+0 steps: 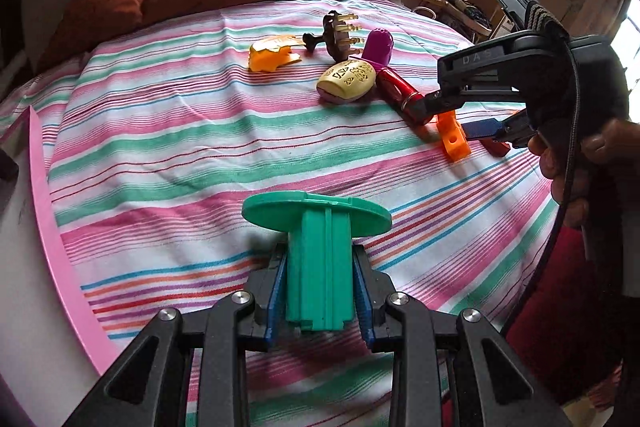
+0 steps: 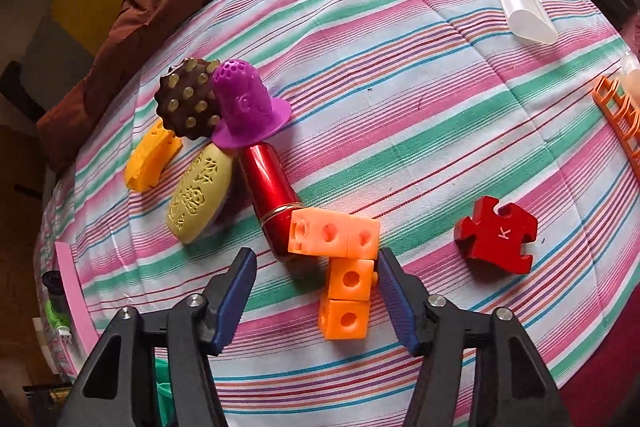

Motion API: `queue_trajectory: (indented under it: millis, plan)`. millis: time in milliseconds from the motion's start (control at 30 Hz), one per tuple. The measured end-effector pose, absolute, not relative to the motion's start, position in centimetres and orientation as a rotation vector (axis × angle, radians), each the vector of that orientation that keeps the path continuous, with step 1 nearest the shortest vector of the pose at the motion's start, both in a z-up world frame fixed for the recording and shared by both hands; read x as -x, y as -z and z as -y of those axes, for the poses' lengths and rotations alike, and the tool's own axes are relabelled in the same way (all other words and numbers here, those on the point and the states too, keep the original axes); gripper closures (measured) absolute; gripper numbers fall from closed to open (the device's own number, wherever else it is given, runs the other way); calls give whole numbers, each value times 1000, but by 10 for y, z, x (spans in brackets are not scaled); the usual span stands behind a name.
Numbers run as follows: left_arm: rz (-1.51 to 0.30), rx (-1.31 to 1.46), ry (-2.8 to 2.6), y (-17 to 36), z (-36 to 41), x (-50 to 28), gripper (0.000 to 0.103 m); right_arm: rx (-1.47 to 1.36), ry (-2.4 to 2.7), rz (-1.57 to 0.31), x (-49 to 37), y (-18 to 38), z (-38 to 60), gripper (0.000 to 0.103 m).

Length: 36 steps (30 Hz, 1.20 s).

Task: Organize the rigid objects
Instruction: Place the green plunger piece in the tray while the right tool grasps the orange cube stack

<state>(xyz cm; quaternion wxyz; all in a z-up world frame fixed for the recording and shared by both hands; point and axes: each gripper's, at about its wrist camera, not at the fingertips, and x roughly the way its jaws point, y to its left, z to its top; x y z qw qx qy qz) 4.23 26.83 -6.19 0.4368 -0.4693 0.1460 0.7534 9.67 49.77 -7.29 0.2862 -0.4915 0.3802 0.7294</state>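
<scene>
Left gripper (image 1: 320, 291): fingers clamped on green spool (image 1: 318, 251), lower centre, above the striped bed (image 1: 160, 155). Right gripper (image 2: 316, 295): fingers half-spread, straddling orange cube chain (image 2: 346, 279), lower centre; centre the chain's stem before squeezing, clear of red lipstick (image 2: 272, 195).

A white letter "K" is printed on the red wooden puzzle piece (image 2: 496, 234); "DAS" is embossed on the right gripper (image 1: 448, 115).
</scene>
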Motion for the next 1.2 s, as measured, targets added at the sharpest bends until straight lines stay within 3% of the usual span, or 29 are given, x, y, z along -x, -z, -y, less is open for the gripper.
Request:
queue_trajectory:
  millis: [100, 333, 567, 1200]
  plan:
    - [-357, 1146, -1886, 56, -259, -48, 73, 1347, -1964, -971, -93, 73, -491, 75]
    - [-286, 1108, -1923, 36, -230, -47, 73, 1491, -2175, -840, -69, 70, -443, 76]
    - [-213, 1073, -2010, 14, -193, -43, 73, 1634, -2278, -565, -45, 73, -405, 77]
    - [-5, 1306, -2429, 25, -54, 46, 73, 1642, -2294, -433, -41, 76, -396, 77]
